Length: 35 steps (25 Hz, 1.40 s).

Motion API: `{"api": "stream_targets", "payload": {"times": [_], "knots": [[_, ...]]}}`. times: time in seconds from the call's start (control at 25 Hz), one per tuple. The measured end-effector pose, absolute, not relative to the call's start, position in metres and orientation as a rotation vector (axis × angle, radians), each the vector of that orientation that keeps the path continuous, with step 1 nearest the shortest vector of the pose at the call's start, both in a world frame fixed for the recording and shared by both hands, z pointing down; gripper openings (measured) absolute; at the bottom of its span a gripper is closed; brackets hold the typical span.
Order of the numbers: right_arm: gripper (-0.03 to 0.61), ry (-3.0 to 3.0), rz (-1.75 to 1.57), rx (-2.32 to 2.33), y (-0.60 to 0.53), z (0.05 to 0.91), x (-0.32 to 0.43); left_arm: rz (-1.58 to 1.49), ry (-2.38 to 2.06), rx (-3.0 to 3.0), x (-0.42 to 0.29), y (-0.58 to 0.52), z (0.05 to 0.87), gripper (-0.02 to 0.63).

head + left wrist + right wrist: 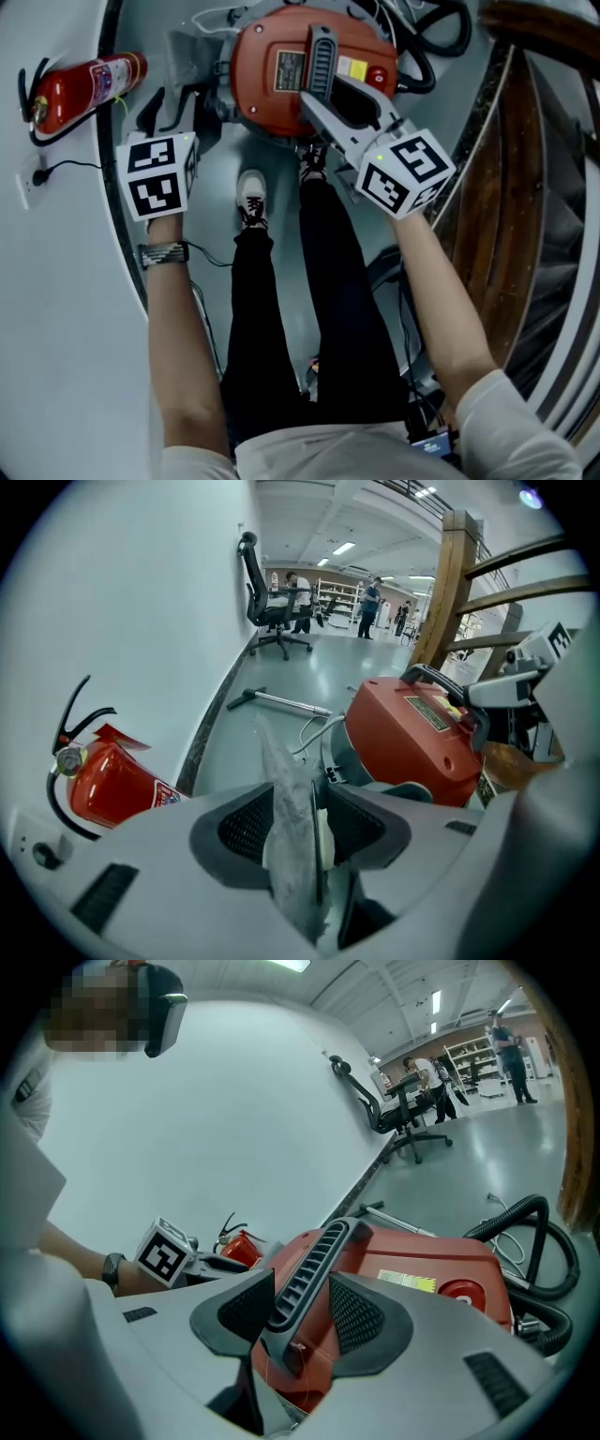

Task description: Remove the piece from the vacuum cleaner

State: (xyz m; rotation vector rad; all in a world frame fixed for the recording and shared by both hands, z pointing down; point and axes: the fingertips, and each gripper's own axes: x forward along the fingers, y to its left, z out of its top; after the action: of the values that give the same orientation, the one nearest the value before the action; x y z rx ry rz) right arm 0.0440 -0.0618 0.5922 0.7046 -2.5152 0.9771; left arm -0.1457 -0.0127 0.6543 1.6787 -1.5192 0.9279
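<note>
The red vacuum cleaner (281, 84) stands on the floor in front of the person's feet. My right gripper (300, 1312) is shut on its grey ribbed handle (309, 1269), and the same grip shows in the head view at the right gripper (323, 98). My left gripper (300, 827) is left of the vacuum (412, 742), jaws spread. A flat grey fabric-like piece (291, 836) stands upright between its pads, which do not visibly press on it. In the head view the left gripper (178, 117) points at the vacuum's left side.
A red fire extinguisher (84, 89) lies by the white wall on the left. A black hose (525, 1232) and cables coil behind the vacuum. A metal tube (281, 702) lies on the floor farther off. A wooden stair railing (525, 141) borders the right side.
</note>
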Motion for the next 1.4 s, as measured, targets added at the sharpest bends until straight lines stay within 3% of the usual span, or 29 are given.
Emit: {"api": "stream_targets", "payload": {"times": [0.36, 0.72, 1.4], "knots": [[0.193, -2.506, 0.995, 0.655, -0.06, 0.592, 0.043, 0.97, -1.464, 1.637, -0.142, -0.015, 0.67, 0.179], [0.192, -2.505, 0.983, 0.647, -0.059, 0.591, 0.043, 0.985, -1.514, 1.659, -0.133, -0.014, 0.669, 0.05], [0.192, -2.506, 0.978, 0.645, -0.058, 0.592, 0.044, 0.788, -1.603, 1.544, -0.141, -0.012, 0.666, 0.038]]}}
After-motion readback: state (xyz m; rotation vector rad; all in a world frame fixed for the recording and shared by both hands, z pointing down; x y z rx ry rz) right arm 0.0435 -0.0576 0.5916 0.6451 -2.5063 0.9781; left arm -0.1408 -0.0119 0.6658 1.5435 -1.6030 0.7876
